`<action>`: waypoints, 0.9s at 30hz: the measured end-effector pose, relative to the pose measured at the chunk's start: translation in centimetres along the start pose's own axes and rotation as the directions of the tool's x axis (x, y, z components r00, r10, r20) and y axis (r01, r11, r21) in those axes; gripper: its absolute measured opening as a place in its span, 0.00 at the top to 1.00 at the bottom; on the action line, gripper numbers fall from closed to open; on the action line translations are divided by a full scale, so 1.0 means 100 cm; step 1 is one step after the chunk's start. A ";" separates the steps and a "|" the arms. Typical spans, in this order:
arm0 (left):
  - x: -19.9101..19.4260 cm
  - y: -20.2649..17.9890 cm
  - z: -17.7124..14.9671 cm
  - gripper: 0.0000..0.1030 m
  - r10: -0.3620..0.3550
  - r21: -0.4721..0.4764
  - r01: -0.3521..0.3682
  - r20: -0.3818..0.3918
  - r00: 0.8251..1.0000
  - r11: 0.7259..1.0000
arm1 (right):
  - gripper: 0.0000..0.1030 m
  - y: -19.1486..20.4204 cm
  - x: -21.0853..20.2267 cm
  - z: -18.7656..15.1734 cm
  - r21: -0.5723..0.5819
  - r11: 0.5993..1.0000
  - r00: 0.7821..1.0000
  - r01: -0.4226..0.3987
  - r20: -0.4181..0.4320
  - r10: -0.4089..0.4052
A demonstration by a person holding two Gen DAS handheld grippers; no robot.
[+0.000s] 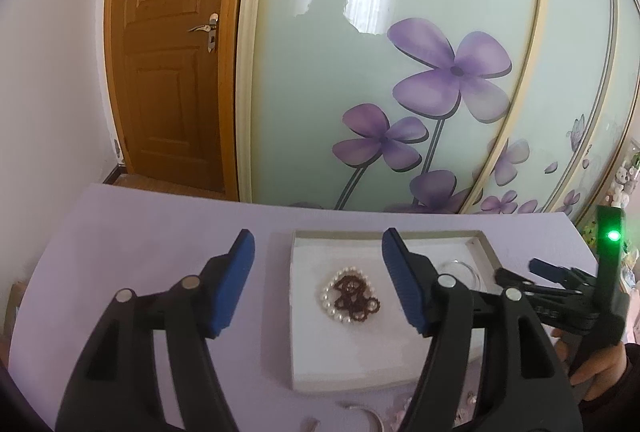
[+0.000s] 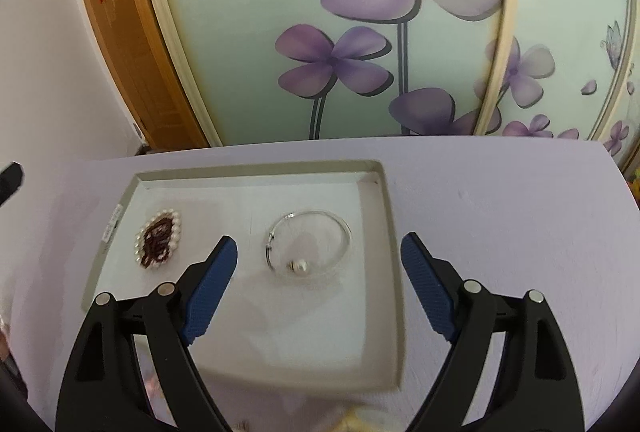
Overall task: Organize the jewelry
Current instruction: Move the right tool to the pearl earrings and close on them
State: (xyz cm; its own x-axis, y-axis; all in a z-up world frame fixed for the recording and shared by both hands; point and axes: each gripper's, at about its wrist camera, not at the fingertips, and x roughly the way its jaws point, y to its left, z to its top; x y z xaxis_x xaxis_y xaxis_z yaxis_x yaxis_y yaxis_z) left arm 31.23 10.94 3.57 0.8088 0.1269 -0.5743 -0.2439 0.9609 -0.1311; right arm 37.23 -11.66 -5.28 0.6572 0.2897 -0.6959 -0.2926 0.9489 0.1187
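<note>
A shallow white tray (image 1: 298, 372) (image 2: 372, 360) lies on the lilac table. In it a pearl bracelet (image 1: 332, 306) (image 2: 140, 244) rings a dark red bead string (image 1: 356, 298) (image 2: 158, 242). A thin silver bangle with a pearl (image 2: 308, 246) lies to their right, partly hidden in the left wrist view (image 1: 460, 270). My left gripper (image 1: 318, 286) is open and empty above the beads. My right gripper (image 2: 320, 286) is open and empty just short of the bangle; it also shows in the left wrist view (image 1: 520, 274).
Loose jewelry pieces (image 1: 360, 418) lie on the table in front of the tray. A glass wardrobe with purple flowers (image 1: 452, 72) and a wooden door (image 1: 168, 72) stand behind the table. The table's far edge (image 2: 400, 140) is close behind the tray.
</note>
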 end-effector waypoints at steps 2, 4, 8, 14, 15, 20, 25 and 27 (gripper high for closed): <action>-0.006 0.001 -0.006 0.36 0.000 0.000 0.000 -0.001 1.000 1.000 | 0.17 -0.003 -0.013 -0.008 -0.002 1.000 1.000 0.001 0.016 0.000; -0.012 0.002 -0.011 0.36 -0.002 0.000 0.002 -0.001 1.000 1.000 | 0.17 -0.005 -0.029 -0.020 -0.008 1.000 0.999 0.006 0.035 -0.006; -0.029 0.006 -0.028 0.35 -0.003 0.001 0.003 -0.004 1.000 1.000 | 0.17 -0.007 -0.054 -0.044 -0.016 1.000 0.998 -0.001 0.057 0.002; -0.055 0.014 -0.062 0.32 0.012 0.007 -0.012 -0.012 1.000 1.000 | 0.18 -0.011 -0.087 -0.087 -0.014 1.000 0.997 -0.008 0.073 0.009; -0.060 0.016 -0.069 0.31 0.014 0.007 -0.013 -0.017 1.000 1.000 | 0.19 -0.012 -0.092 -0.095 -0.016 1.000 0.997 -0.002 0.076 0.003; -0.073 0.025 -0.098 0.29 0.005 0.002 -0.005 -0.054 0.999 1.000 | 0.23 -0.022 -0.106 -0.122 -0.006 1.000 0.998 0.027 0.065 -0.027; -0.080 0.029 -0.122 0.24 -0.002 0.006 0.002 -0.072 0.997 1.000 | 0.26 -0.027 -0.104 -0.145 -0.011 0.999 0.999 0.042 0.026 -0.042; -0.079 0.029 -0.129 0.23 0.000 0.009 0.001 -0.086 0.996 1.000 | 0.27 -0.026 -0.104 -0.153 -0.021 0.999 0.999 0.039 0.011 -0.039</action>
State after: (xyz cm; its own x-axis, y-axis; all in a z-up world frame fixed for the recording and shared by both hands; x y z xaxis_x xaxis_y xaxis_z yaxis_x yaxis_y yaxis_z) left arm 17.19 9.59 -2.68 0.7600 0.1053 -0.6413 -0.2383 0.9632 -0.1242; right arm 20.54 -19.06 -9.20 0.6753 0.2539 -0.6924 -0.2814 0.9566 0.0763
